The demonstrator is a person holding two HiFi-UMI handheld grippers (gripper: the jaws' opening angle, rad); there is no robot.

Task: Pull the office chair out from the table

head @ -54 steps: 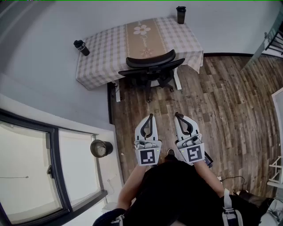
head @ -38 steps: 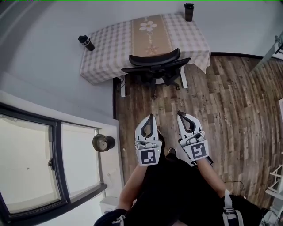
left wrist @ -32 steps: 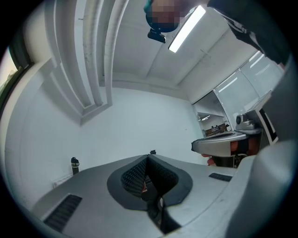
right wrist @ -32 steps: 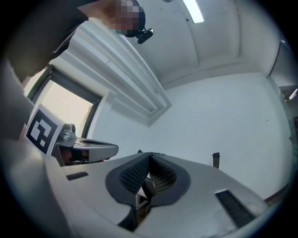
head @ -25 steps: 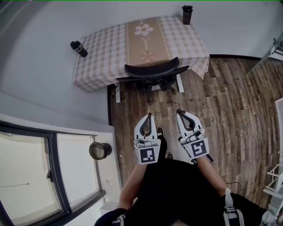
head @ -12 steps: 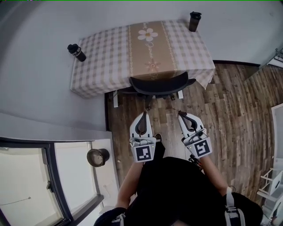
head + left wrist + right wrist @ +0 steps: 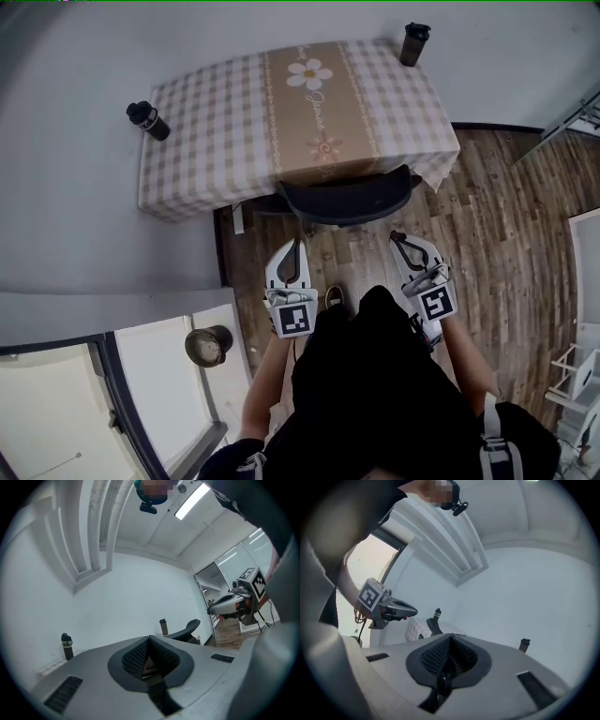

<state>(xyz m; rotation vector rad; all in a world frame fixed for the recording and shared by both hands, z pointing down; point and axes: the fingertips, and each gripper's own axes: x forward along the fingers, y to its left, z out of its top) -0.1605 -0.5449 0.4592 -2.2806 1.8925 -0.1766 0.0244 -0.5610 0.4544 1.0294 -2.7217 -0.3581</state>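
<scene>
The black office chair (image 7: 347, 199) is tucked under the table (image 7: 206, 112), which wears a checked cloth with a tan flowered runner; only the curved backrest and a bit of the base show. My left gripper (image 7: 296, 241) is shut and empty, its tips just short of the backrest's left end. My right gripper (image 7: 397, 237) is also shut and empty, close to the backrest's right end. In the left gripper view the chair back (image 7: 187, 629) shows beyond the closed jaws. In the right gripper view the chair back (image 7: 432, 626) stands to the left, in front of the table (image 7: 417, 629).
A dark bottle (image 7: 148, 120) stands on the table's left part and a dark cup (image 7: 414, 43) at its far right corner. White walls run behind and left of the table. A round bin (image 7: 208, 345) sits by the window at left. Wooden floor (image 7: 506, 244) spreads to the right.
I have walked up to the table: chair and table now lie much closer. Both grippers have moved forward and apart, to either end of the backrest, still shut.
</scene>
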